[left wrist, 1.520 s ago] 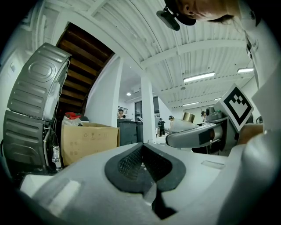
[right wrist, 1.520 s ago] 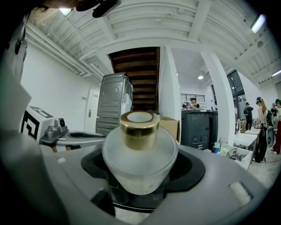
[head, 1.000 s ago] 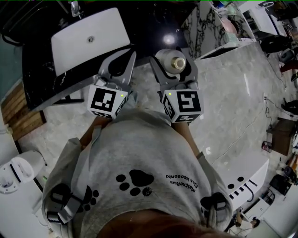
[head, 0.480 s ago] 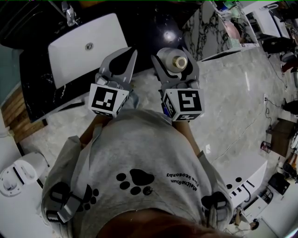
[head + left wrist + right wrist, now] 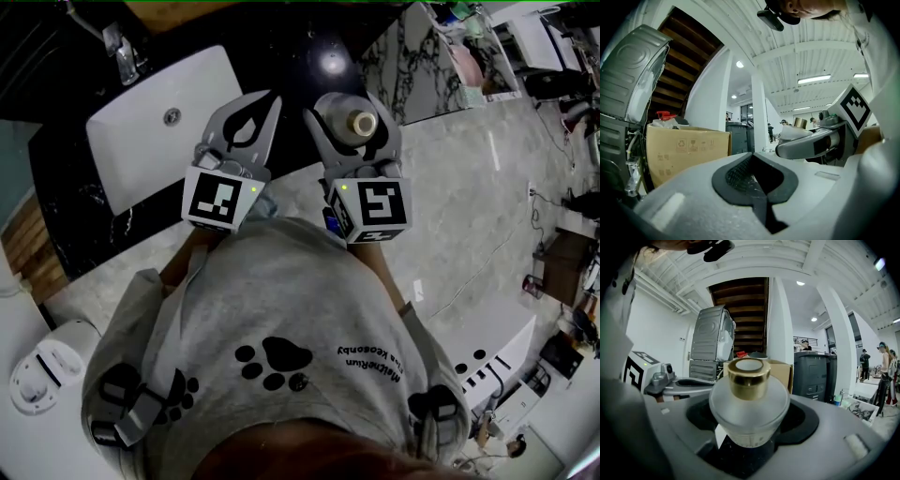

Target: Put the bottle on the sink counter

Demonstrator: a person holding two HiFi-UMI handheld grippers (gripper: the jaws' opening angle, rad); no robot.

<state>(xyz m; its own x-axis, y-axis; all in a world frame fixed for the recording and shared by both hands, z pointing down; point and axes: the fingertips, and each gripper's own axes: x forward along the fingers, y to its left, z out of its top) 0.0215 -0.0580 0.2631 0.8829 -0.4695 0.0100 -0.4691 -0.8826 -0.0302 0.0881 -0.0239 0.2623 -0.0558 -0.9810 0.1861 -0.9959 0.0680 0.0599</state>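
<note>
A frosted glass bottle with a gold cap stands upright between the jaws of my right gripper, which is shut on its round body. Beside it on the left, my left gripper is shut and holds nothing; its pads meet at the tips. Both grippers hover at the near edge of the black sink counter. The white basin and its chrome tap lie to the left of the left gripper.
Pale marble floor spreads to the right. A white appliance stands at the lower left. A cardboard box shows in the left gripper view; a grey washing machine and dark bins show in the right gripper view.
Both grippers and the bottle have come forward over the counter's edge. The basin and tap have slid left and lower in the head view. Neither gripper's jaws have moved.
</note>
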